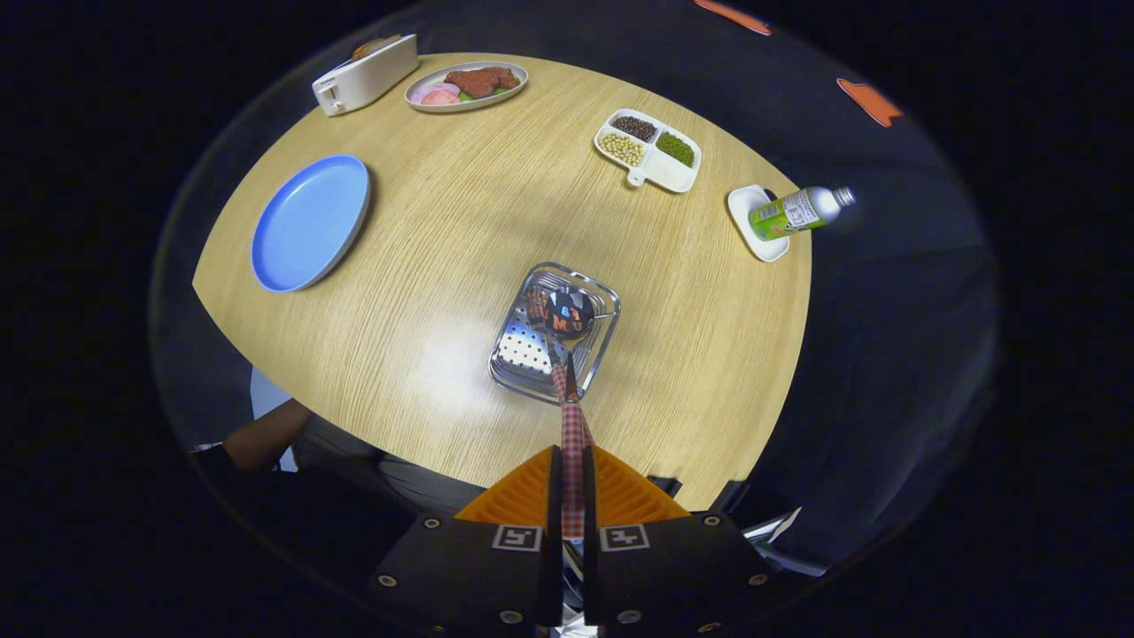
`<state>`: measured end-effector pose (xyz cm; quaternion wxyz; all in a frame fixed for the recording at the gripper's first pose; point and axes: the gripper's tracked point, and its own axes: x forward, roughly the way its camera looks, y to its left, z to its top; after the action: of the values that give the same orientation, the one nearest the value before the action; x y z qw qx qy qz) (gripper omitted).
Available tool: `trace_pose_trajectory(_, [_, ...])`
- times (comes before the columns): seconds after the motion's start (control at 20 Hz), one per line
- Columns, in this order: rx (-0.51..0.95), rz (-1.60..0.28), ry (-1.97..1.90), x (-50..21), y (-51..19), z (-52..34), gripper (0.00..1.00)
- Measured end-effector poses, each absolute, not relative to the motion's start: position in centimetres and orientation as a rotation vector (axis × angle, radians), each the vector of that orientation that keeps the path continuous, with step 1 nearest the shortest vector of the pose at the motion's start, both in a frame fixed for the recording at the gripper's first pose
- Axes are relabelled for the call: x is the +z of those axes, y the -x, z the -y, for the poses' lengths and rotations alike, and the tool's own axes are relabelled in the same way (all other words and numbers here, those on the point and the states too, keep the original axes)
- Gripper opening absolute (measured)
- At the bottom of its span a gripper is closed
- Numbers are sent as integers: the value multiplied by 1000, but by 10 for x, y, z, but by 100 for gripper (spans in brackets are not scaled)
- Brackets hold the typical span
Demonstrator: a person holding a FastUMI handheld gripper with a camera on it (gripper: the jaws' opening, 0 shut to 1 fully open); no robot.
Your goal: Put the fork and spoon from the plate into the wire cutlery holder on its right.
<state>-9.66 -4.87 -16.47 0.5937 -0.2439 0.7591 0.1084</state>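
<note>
The claw is closed tight on the red-and-white checked handle of a metal spoon, whose bowl hangs over the shiny wire cutlery holder at the frame's centre; a fork seems to lie inside, though I cannot tell for sure. On the round pale wood worktop, the empty blue plate sits at left. A white divided dish at upper right holds beans in three colours, and a green bottle lies on a small white dish, its label unreadable.
</note>
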Motion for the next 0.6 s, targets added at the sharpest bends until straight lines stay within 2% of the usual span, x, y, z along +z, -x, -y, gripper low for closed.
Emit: trace_pose_trajectory(0.6, [281, -1802, 613, -174, 89, 46, 13])
